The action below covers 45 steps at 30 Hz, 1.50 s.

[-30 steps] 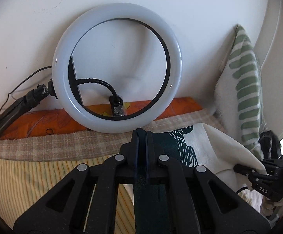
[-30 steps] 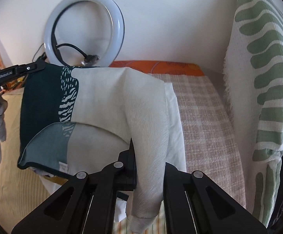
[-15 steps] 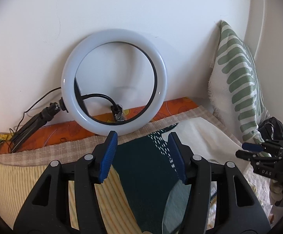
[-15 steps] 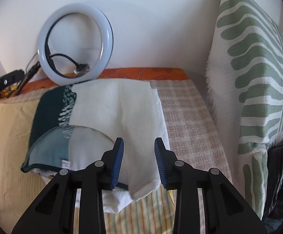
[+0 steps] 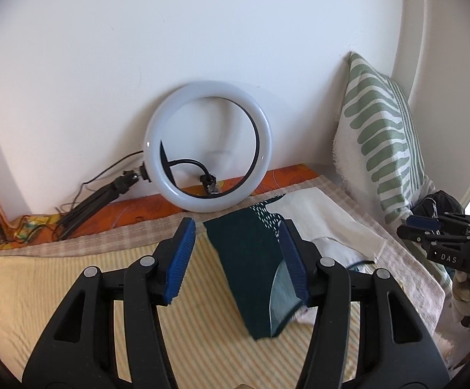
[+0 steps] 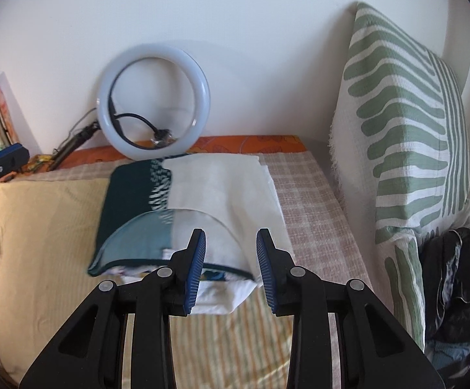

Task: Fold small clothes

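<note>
Folded garment of matt woven cloth, cream and dark green; striped bedsheet soft, matt fabric; ring light smooth, milky plastic; both grippers matt black plastic, with ribbed blue pads; cushion coarse, textured weave.

A folded garment, dark teal on one half with white dashes and cream-white on the other, lies on a pale yellow striped bedspread. A beige-and-white checked blanket and an orange printed sheet lie behind. A white ring light leans on the white wall; the cushion is white with green wavy stripes. Both black claws carry blue pads.
</note>
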{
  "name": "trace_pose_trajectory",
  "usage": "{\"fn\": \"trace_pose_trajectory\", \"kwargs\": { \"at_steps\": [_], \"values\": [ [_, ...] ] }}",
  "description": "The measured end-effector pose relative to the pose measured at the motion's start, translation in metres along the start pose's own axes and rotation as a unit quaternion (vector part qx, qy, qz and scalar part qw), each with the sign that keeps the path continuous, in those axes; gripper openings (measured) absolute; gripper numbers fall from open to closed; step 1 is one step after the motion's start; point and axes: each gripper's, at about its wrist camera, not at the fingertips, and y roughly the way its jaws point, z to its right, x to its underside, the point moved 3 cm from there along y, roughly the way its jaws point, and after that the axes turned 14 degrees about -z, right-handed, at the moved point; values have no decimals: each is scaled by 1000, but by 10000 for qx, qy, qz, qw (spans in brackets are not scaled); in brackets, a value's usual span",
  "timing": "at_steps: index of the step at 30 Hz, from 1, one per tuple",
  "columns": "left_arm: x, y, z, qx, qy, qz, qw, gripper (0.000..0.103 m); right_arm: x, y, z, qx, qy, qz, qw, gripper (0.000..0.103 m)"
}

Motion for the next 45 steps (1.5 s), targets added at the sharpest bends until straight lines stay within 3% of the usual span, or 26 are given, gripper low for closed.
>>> {"fn": "trace_pose_trajectory", "kwargs": {
  "at_steps": [5, 8, 11, 13, 15, 19, 24, 29, 33, 42, 45],
  "values": [
    [21, -38, 2, -21, 97, 85, 9999, 55, 10, -29, -19, 34, 63, 186, 9998, 31],
    [37, -61, 0, -49, 183, 133, 9997, 55, 20, -46, -32, -154, 197, 255, 9994, 31],
    [56, -84, -2, -153, 295, 194, 9993, 55, 35, -61, -51, -188, 173, 364, 9990, 42],
    [67, -95, -4, -136, 322, 208, 9992, 59, 44, -69, -64, -237, 141, 448, 9986, 45],
    [77, -107, -6, -105, 315, 251, 9991, 69, 54, -76, -74, -331, 188, 524, 9979, 52],
    [97, -124, -5, -103, 401, 319, 9986, 75, 66, -80, -88, -223, 331, 621, 9973, 58],
    [111, -134, 1, -159, 570, 361, 9976, 81, 77, -76, -99, 116, 529, 768, 9956, 69],
    [122, -136, -1, -93, 549, 334, 9979, 86, 83, -68, -103, 419, 625, 770, 9942, 69],
    [127, -133, -4, -115, 436, 271, 9986, 91, 90, -69, -105, 479, 744, 919, 9918, 81],
    [135, -135, -2, -342, 462, 316, 9978, 103, 100, -60, -109, 622, 783, 819, 9916, 81],
    [136, -139, 1, -570, 486, 424, 9963, 103, 101, -60, -107, 587, 873, 835, 9909, 81]
  ]
}}
